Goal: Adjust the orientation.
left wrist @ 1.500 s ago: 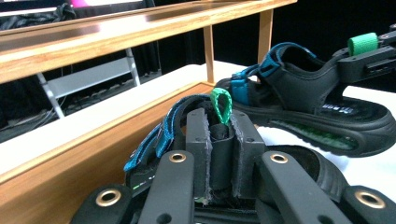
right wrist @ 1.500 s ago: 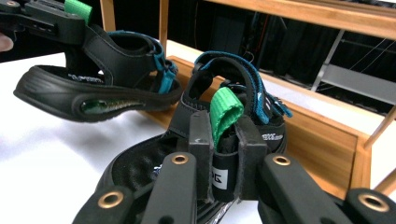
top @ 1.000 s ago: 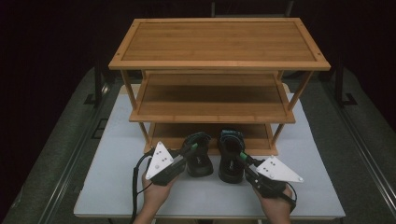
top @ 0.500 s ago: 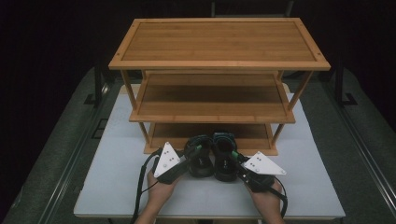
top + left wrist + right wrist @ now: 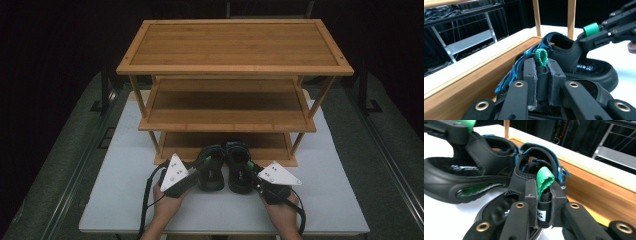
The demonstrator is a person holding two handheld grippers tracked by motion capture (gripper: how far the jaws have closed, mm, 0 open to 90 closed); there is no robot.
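Observation:
Two black sandals with teal straps lie side by side on the white table (image 5: 115,195), toes at the wooden rack's bottom shelf (image 5: 177,145). My left gripper (image 5: 200,165) is shut on the left sandal's (image 5: 212,176) heel strap; in the left gripper view the pads (image 5: 530,75) pinch that strap under its green loop (image 5: 541,57). My right gripper (image 5: 250,170) is shut on the right sandal's (image 5: 237,175) heel strap, with its green loop (image 5: 544,179) standing above the pads (image 5: 557,197). The two sandals touch or nearly touch.
A three-tier wooden rack (image 5: 234,47) stands across the back of the table, its shelves bare. The bottom shelf's raised front rail (image 5: 596,187) runs just beyond the sandals' toes. The rack's legs (image 5: 571,13) rise behind them. Dark floor surrounds the table.
Both grippers have moved inward and forward with their sandals. The sandals, apart a second ago, now lie together with their toes closer to the bottom shelf.

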